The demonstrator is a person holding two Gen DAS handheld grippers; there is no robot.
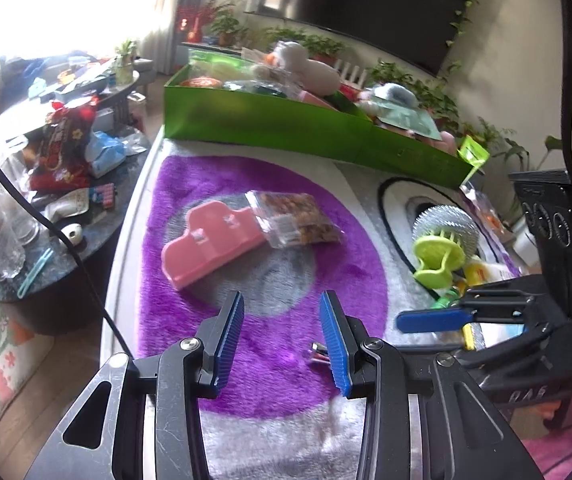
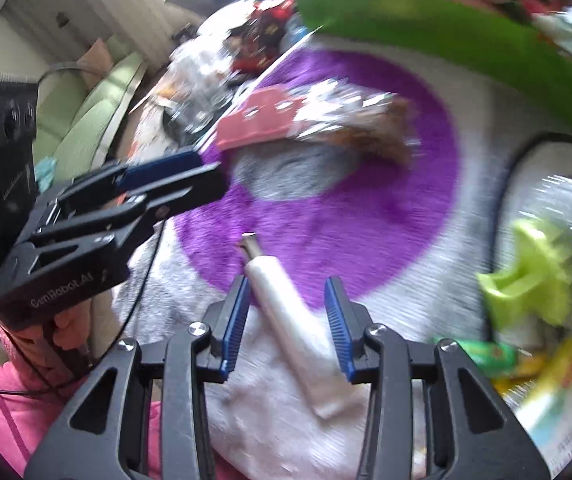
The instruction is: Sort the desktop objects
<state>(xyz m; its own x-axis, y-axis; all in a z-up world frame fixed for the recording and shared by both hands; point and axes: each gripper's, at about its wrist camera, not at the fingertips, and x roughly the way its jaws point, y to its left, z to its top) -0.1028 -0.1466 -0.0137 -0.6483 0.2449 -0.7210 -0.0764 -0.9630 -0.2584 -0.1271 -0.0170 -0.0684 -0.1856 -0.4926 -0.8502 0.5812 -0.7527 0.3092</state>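
- Left claw hovers with its blue-padded fingers spread apart, gripping nothing.
- Right claw likewise gapes, fingers wide.
- A hand in a pink sleeve grips the left claw's handle.

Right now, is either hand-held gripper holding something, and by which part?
Nothing is held. The left hand-held gripper is open over the purple rug. The right hand-held gripper is open around a white tube, not closed on it.

Bare purple rug centre; pink clip and green box beyond.
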